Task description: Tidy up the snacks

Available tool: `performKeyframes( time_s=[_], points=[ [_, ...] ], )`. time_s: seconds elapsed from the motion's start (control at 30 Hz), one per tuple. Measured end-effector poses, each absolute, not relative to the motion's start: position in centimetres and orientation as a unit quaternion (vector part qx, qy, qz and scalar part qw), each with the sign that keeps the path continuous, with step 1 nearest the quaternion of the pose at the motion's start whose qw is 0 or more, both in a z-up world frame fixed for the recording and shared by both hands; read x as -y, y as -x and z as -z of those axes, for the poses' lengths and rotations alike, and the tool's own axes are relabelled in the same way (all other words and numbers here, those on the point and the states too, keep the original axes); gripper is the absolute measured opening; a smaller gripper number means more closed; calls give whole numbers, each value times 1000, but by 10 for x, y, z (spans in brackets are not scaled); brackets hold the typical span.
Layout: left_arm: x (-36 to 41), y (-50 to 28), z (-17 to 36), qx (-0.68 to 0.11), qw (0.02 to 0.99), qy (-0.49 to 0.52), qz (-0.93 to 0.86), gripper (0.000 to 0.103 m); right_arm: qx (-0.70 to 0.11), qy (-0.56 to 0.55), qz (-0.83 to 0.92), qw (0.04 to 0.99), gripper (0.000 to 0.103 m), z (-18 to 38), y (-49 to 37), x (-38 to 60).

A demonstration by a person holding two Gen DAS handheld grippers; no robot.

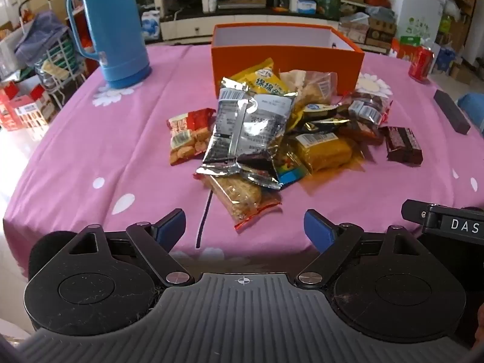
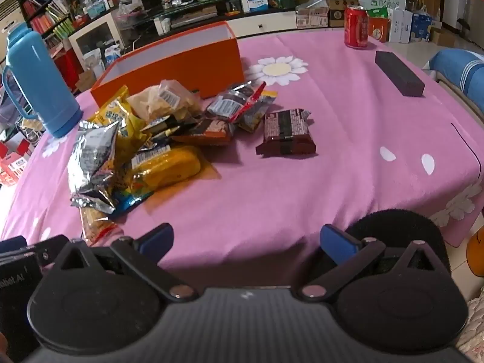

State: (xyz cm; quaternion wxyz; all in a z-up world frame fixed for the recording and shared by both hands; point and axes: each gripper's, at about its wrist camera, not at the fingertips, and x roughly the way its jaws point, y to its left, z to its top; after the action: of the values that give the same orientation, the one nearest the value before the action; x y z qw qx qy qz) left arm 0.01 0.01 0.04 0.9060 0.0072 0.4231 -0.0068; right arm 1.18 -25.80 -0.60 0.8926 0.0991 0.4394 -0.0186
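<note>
Left tongs point(image 1: 244, 227) spread wide, nothing between the blue pads, hovering at the near edge of the surface point(image 1: 90, 151) with its pink floral cloth; right tongs point(image 2: 247, 240) also wide and empty, just beside the left unit. Snack pile point(image 1: 272, 127) sits mid-surface, heaped in front of the open orange box point(image 1: 287, 57) — some packets touching its front wall. On top of the pile a silver foil bag point(image 1: 245, 133), under it a yellow bag point(image 1: 266, 81), a clear-wrapped yellow cake point(image 1: 322, 151), a biscuit pack point(image 1: 239, 196) nearest the left tongs. Red cracker packet point(image 1: 189, 134) lies just left of the pile, dark brown chocolate packet point(image 2: 286, 133) lies apart on the right side. Box interior looks white, contents not visible. Blue thermos point(image 1: 112, 27) upright at far left, red soda can point(image 2: 356, 27) upright at far right, black rectangular block point(image 2: 399, 72) near the right edge
</note>
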Motion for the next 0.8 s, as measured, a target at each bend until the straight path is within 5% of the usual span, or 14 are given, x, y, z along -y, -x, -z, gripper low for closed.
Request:
performKeyframes(
  time_s=[0.8],
  points=[
    [-1,-3,8,-434,901,-10,3,73,-444,-103,21,890,102,10,-14,260]
  ],
)
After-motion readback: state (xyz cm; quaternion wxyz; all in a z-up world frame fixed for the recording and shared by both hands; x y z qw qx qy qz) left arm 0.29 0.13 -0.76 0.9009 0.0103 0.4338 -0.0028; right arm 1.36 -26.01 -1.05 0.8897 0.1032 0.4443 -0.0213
